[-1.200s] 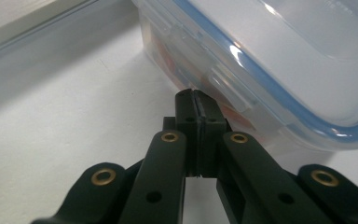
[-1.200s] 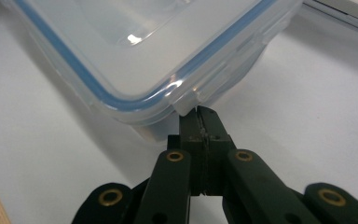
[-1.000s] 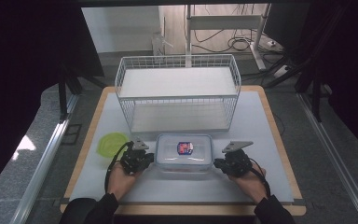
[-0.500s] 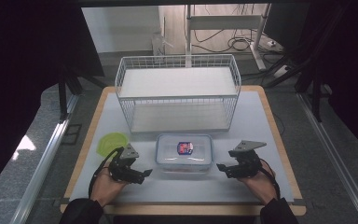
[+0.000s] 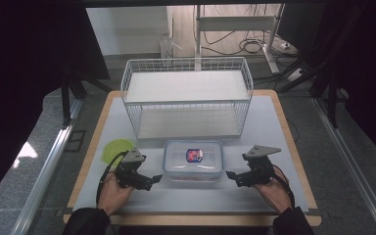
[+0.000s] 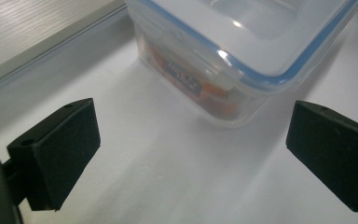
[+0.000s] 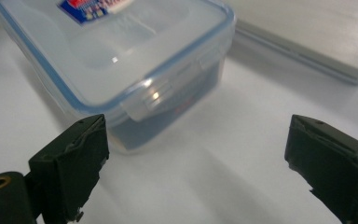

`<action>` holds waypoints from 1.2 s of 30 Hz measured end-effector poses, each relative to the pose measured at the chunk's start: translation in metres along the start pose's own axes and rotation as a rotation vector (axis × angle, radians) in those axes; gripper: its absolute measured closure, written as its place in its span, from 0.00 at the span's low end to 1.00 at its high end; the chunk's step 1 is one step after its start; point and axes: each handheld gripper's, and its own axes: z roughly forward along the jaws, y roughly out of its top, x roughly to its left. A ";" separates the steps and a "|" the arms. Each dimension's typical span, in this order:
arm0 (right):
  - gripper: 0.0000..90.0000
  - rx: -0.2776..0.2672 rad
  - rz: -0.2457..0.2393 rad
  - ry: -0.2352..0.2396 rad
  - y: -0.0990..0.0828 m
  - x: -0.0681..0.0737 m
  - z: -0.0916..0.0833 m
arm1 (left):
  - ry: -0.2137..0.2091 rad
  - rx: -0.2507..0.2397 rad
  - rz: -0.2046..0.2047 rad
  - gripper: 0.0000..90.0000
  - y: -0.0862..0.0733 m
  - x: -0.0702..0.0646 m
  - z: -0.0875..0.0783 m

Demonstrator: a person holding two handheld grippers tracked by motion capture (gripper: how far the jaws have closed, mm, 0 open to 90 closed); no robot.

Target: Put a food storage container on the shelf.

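A clear plastic container with a blue-rimmed lid and a red-and-blue label sits on the white mat near the front. My left gripper rests just off its left end and my right gripper just off its right end. Both sets of jaws have just been opening and have nothing between them. In the left gripper view the container's corner lies beyond the wide-apart pads. In the right gripper view the container and its side latch sit ahead of the spread pads.
A white wire basket stands behind the container on the mat. A green round lid lies left of the left gripper. The table's wooden edge runs along the front, close to both hands.
Both grippers have drawn back from the container's ends, outward and toward the front edge. Their jaws have gone from shut to wide apart.
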 end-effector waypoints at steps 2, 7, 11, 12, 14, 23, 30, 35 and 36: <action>0.06 -0.015 0.003 0.005 0.002 0.000 -0.001 | -0.018 -0.002 -0.009 0.03 0.004 0.000 0.000; 0.06 -0.019 0.038 0.030 0.008 -0.001 0.000 | -0.048 -0.024 0.007 0.04 0.016 -0.001 0.004; 0.06 -0.012 0.035 0.050 0.015 0.000 0.005 | -0.087 -0.034 0.002 0.04 0.028 0.003 0.008; 0.06 -0.009 0.031 0.049 0.017 0.001 0.007 | -0.094 -0.032 0.002 0.03 0.030 0.005 0.009; 0.06 -0.001 0.026 0.051 0.021 0.003 0.010 | -0.106 -0.028 -0.006 0.02 0.034 0.008 0.013; 0.01 0.047 0.061 0.098 0.046 0.002 0.029 | -0.107 0.024 -0.014 0.01 0.046 0.018 0.029; 0.00 0.096 0.067 0.128 0.065 0.003 0.054 | -0.136 0.021 -0.060 0.00 0.046 0.027 0.037; 0.02 0.106 0.150 0.158 0.054 -0.002 0.056 | -0.210 0.020 -0.101 0.00 0.044 0.031 0.043; 0.03 0.110 0.172 0.166 0.051 -0.002 0.054 | -0.227 0.021 -0.113 0.00 0.043 0.031 0.045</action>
